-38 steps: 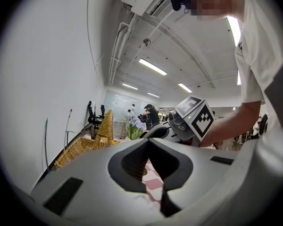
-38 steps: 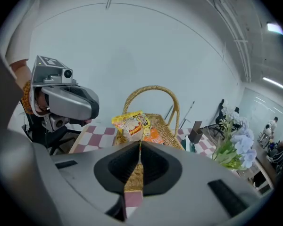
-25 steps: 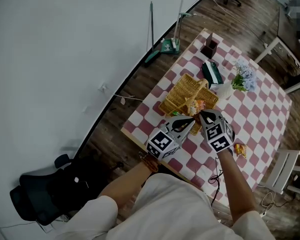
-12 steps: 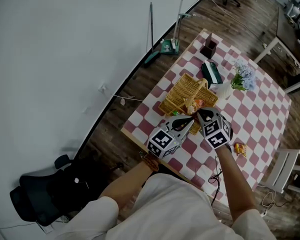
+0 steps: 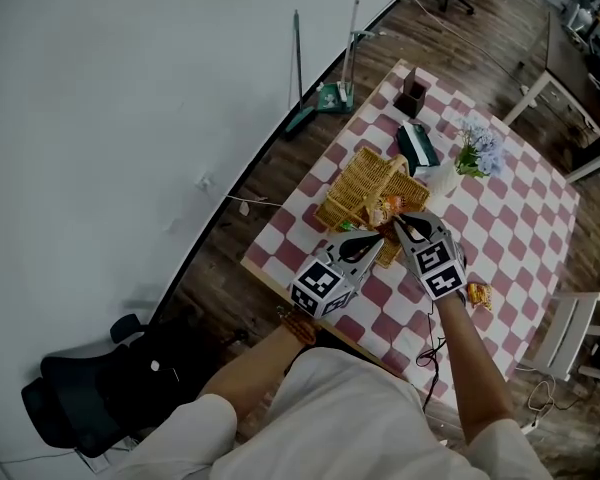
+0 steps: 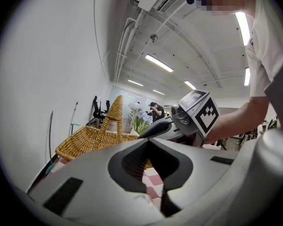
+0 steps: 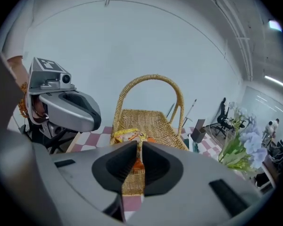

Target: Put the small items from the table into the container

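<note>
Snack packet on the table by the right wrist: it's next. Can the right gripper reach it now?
Probably yes: the snack packet lies uncovered on the table, and the right gripper, jaws opening with another packet between them at the basket, need only draw back.

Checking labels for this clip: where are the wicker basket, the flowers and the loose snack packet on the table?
wicker basket [image 5: 353, 194], head view, bare weave.
flowers [image 5: 477, 148], head view, blossoms.
snack packet [image 5: 478, 296], head view, its middle.
</note>
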